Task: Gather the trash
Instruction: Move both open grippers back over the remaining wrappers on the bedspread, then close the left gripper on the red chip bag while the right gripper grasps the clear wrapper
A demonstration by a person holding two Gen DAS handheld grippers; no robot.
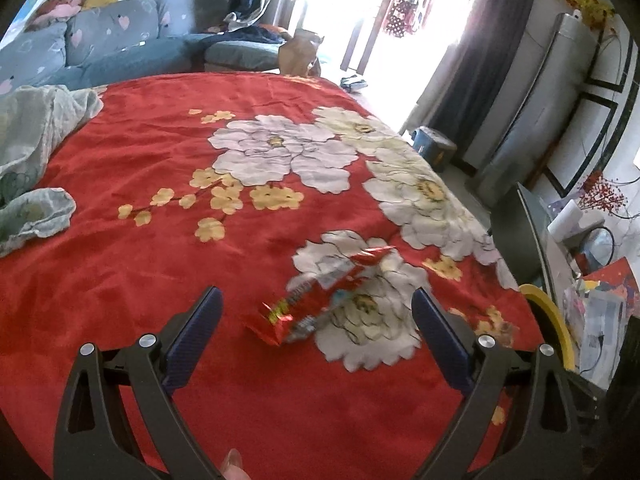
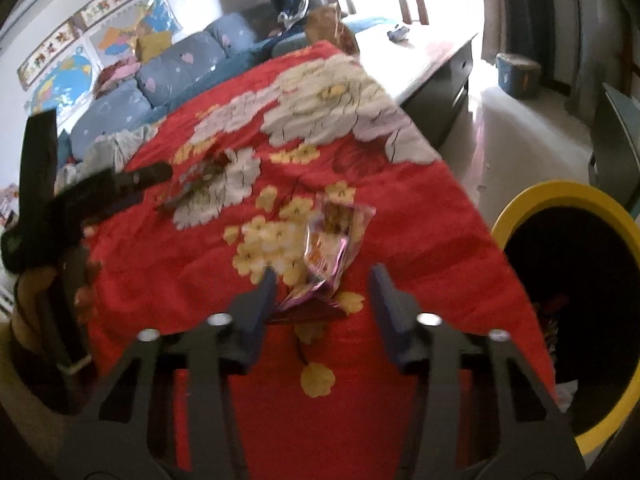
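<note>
Both pairs of jaws stand parted and grip nothing: the left gripper [image 1: 316,304] frames a blurred red snack wrapper [image 1: 320,296] lying just beyond its tips, while the right gripper [image 2: 323,276] brackets a purple wrapper [image 2: 332,248], contact unclear through motion blur. Both wrappers lie on the red floral bedspread [image 1: 160,272]. Beyond the right edge, a yellow-rimmed bin [image 2: 520,208] is cut off, its contents dark.

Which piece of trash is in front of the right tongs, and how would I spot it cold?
Start at the red bedspread with big white flowers, then go to its near edge beside the yellow-rimmed bin. There, on a cluster of small yellow blossoms, lies a crinkled purple-and-orange snack wrapper, just ahead of the right tongs. The other wrapper is red, lying on a white flower.
</note>
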